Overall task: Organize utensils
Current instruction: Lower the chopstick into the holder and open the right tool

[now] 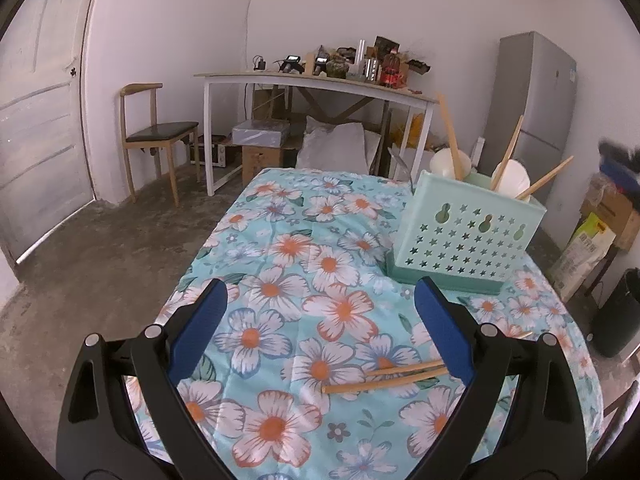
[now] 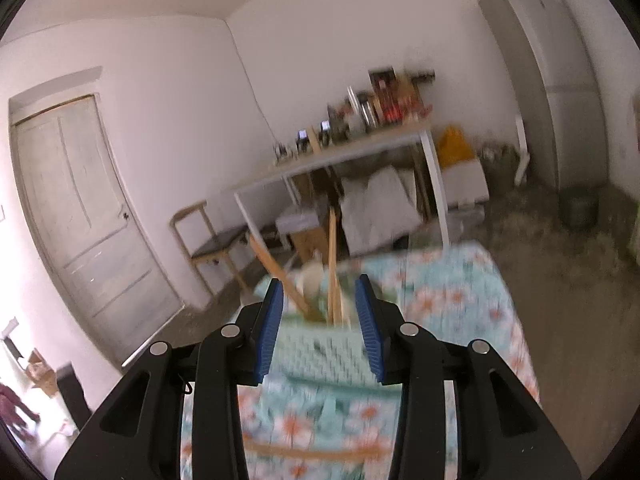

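Both tongs empty; 2 chopsticks [image 1: 386, 378] lie near holder [image 1: 466, 236]

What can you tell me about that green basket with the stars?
The basket is a mint-green box that looks like plastic, with star-shaped holes and three keyhole slots in its near wall. It stands upright in a matching tray on the flowered tablecloth, at the table's far right. Wooden chopsticks and white spoons stick out of its top. Neither gripper touches it.
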